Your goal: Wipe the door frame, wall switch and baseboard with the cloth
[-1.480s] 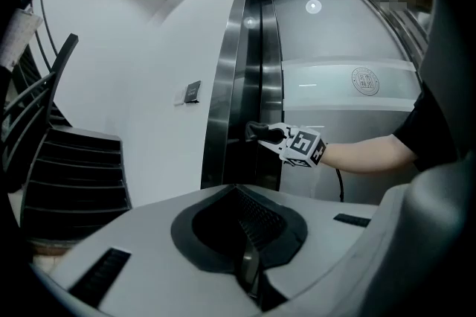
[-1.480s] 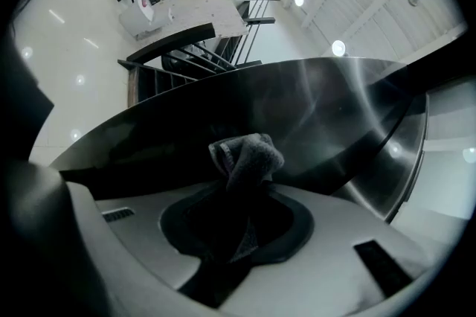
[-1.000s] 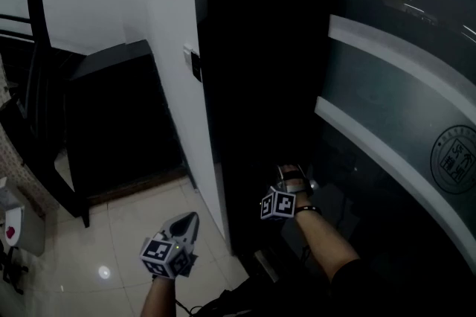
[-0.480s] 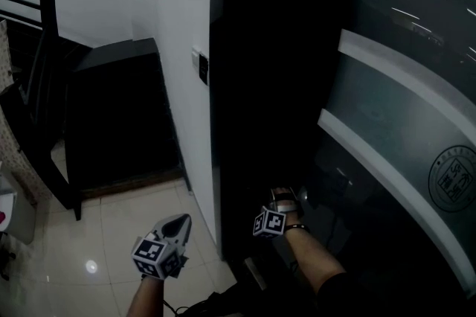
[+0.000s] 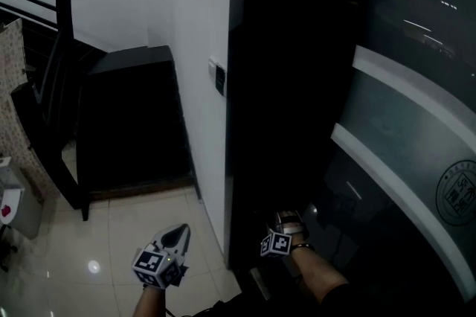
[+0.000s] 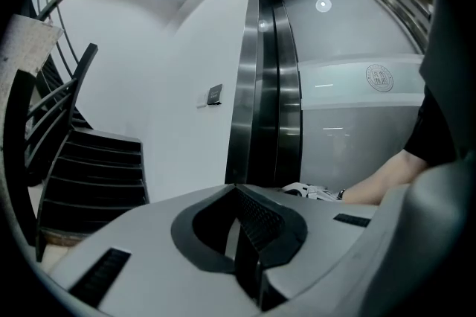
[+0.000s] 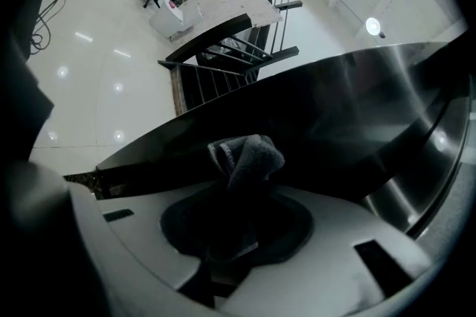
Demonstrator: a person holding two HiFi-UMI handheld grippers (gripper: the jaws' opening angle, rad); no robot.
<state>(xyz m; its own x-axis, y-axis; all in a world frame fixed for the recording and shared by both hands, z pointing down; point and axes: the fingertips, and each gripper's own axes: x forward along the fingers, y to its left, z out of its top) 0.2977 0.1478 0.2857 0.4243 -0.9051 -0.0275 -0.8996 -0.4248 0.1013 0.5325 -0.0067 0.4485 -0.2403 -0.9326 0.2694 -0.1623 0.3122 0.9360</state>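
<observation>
Far left: black stairs (image 5: 126, 122) under a slanted rail, rising off pale floor tiles (image 5: 111, 234). Low over those tiles, left gripper (image 5: 177, 232), clenched on nothing, pointed toward the wall. Probably parked there to keep clear of the wiping side.

Next right, white wall (image 5: 193, 25) with the switch (image 5: 218, 77) set high, well above both grippers. At the wall's foot, baseboard too dim to make out.

Then the door frame (image 5: 249, 107), dark polished metal, running from floor to top of view. Down near its foot, right gripper (image 5: 288, 220), grasping the cloth (image 7: 249, 155) as a bunched wad poking out past the tips. Pressed to the frame's face or just shy of it; hard to say which. Bunched that way most likely to put a soft pad on the metal rather than hard plastic. Low position suggestive of work on the frame's bottom stretch.

Farthest right, glass door (image 5: 401, 85) with a frosted band and a round seal (image 5: 457, 193). Characters inside the seal too small to read. No other writing legible.
</observation>
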